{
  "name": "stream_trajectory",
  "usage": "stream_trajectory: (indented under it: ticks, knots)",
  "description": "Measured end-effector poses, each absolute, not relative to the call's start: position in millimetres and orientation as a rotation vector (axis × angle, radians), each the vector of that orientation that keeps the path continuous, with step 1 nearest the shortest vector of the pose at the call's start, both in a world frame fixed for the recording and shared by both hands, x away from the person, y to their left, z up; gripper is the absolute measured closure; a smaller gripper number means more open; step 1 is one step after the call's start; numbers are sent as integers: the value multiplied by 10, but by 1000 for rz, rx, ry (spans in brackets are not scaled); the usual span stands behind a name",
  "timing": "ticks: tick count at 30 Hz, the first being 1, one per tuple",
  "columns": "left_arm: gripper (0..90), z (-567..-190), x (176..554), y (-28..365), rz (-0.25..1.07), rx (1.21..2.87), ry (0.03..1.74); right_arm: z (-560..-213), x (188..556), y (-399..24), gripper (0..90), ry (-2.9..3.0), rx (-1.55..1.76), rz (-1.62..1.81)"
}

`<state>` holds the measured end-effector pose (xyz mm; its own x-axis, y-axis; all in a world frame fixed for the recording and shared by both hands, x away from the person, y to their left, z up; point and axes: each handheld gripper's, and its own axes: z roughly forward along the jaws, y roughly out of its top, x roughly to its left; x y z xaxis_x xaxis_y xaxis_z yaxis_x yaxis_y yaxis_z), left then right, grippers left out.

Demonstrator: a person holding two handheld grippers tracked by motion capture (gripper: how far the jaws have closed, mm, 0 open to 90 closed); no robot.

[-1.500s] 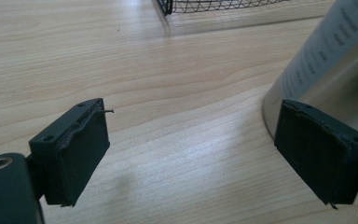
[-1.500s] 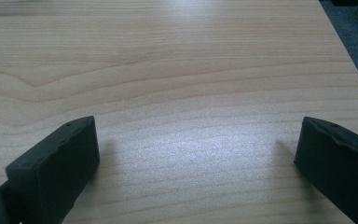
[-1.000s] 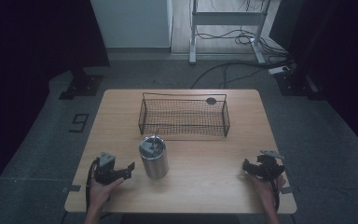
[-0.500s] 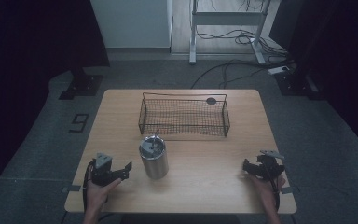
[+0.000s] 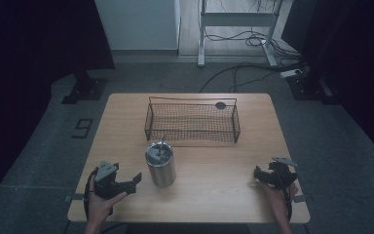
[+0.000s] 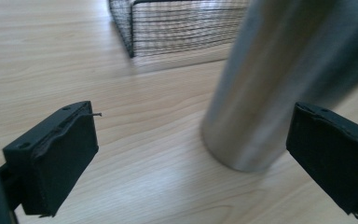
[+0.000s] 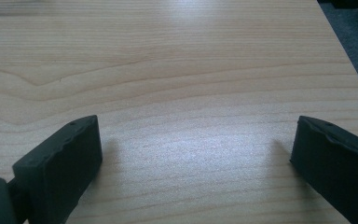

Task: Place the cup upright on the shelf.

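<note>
Item 1, left gripper: I hold it low at the near left of the tabletop, fingers spread wide with nothing between them, aimed at the metal cup

Item 2, metal cup: upright near the front middle of the tabletop, just beside the left gripper and apart from it; plain brushed-steel cylinder, smooth wall, dull sheen, a lid-like top with some fitting I cannot make out

Item 3, wire basket: black mesh, behind the cup, nothing in it that I can see

Item 4, right gripper: near right edge, fingers wide apart over bare wood, holding nothing

Progress, my reading: cup not yet gripped or lifted; closing on it and likely moving it to the basket all remain
</note>
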<state>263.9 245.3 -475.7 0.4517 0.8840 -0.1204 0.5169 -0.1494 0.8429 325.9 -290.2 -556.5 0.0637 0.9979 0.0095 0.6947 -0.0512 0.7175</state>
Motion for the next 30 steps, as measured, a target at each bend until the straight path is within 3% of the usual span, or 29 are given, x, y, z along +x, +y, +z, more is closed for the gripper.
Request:
stream_trajectory:
  ticks: [9, 30]
  knots:
    - [7, -4712, 2589, 2198, 500, 1850, 1109, -5565, 3259, -2903, 17, 1685, 1803, 723]
    - [0, -4675, 2711, 1751, 495, 1872, 1089, -5562, 3248, -2905, 38, 1671, 1807, 722]
